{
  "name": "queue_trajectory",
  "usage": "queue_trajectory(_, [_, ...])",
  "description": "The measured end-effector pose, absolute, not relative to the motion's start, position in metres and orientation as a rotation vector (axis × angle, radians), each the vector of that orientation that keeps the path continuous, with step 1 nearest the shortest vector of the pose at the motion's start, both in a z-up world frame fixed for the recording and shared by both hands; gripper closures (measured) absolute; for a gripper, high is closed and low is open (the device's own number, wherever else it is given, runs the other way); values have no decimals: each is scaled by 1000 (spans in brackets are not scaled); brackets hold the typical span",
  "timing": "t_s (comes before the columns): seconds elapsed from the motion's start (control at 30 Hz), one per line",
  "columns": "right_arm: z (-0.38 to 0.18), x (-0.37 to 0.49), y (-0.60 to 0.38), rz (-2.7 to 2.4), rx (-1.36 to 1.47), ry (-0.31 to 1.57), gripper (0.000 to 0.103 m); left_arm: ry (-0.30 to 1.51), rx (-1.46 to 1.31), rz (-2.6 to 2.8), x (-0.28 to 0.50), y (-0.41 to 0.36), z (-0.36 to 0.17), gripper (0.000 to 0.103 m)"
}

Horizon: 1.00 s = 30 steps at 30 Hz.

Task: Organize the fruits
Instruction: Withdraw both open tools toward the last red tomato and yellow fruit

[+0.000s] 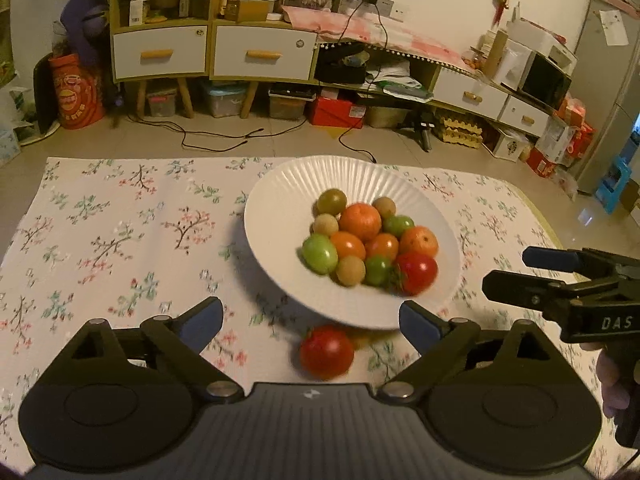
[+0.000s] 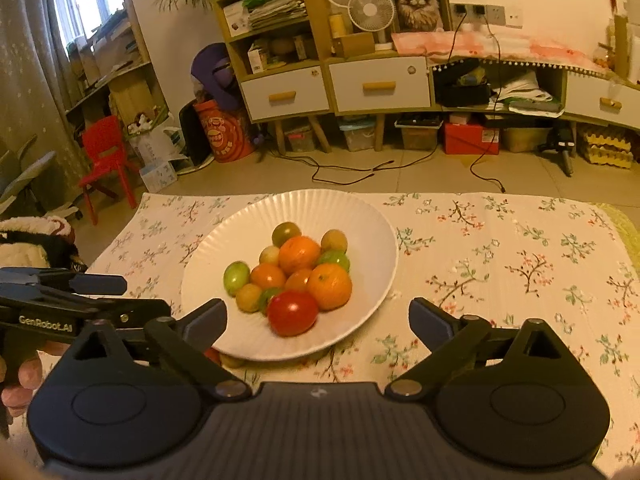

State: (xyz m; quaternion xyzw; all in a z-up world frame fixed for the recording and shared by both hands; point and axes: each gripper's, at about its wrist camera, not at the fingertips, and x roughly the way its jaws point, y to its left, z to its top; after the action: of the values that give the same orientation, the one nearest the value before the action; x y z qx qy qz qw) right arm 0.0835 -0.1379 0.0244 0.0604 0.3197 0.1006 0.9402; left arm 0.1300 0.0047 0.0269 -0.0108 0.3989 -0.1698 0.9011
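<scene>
A white ribbed plate (image 1: 280, 216) sits on the floral cloth and holds several fruits: oranges (image 1: 360, 221), green tomatoes (image 1: 319, 254), small yellowish fruits and a red tomato (image 1: 418, 273). Another red tomato (image 1: 327, 353), blurred, lies on the cloth just in front of the plate's near rim. My left gripper (image 1: 310, 312) is open around it without touching it. In the right wrist view the plate (image 2: 224, 240) and its red tomato (image 2: 293, 313) lie ahead of my open right gripper (image 2: 317, 307), which holds nothing. Each gripper shows in the other's view: right gripper (image 1: 508, 270), left gripper (image 2: 146, 296).
The floral cloth (image 2: 500, 248) covers the table to its far edge. Beyond it are the floor with cables (image 2: 352, 172), white-drawer cabinets (image 2: 380, 84) and a red chair (image 2: 106, 160). A person's hand (image 2: 20, 376) holds the left gripper.
</scene>
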Motion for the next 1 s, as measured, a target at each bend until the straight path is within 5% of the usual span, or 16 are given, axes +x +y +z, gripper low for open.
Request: queue_trajectory(1.0, [-13,35,-114,137,64,621,0,768,109,-282,85,3,-35,1])
